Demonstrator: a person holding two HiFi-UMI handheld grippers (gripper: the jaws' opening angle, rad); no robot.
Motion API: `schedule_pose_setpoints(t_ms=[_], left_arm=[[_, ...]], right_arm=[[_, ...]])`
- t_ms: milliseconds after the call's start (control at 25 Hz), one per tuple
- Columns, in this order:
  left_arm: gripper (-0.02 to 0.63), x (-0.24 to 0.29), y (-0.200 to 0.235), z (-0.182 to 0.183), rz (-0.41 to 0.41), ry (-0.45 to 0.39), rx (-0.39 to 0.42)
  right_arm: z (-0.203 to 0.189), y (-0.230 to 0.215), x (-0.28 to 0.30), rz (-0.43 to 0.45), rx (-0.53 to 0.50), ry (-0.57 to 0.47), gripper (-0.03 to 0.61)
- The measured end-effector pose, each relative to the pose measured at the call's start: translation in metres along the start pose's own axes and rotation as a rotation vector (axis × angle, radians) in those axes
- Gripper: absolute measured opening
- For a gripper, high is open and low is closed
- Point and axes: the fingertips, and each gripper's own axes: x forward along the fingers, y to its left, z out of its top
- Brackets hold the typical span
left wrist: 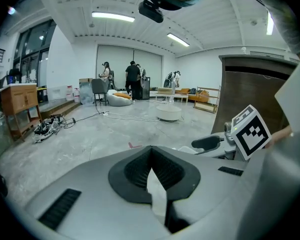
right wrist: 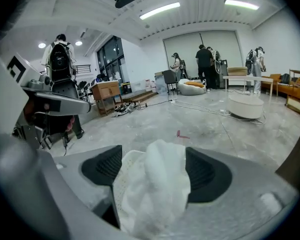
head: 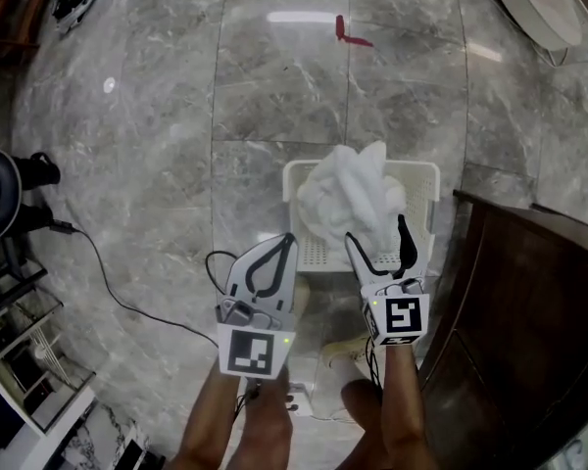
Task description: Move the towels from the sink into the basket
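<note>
The white towel (head: 353,199) bunches over the white basket (head: 426,179) on the floor, between the released, wide-apart jaws of the right gripper (head: 376,229), while the left gripper (head: 291,239) stays out of it, jaws clenched on nothing.

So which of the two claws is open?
The right gripper: its jaws stand apart with the towel between them, above the basket. On the left gripper the tips meet.

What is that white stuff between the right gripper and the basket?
A towel, bunched between the right gripper's open jaws, over the basket; the head view shows it.
</note>
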Motion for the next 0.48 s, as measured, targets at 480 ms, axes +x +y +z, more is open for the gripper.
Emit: schedule_pose_setpoints(t_ms=[480], left_arm=[[0.009,-0.065,-0.009,0.151,0.013,-0.097,0.021]], right_arm=[[0.143,0.011,-0.078,0.009,-0.048,-0.046,0.379]])
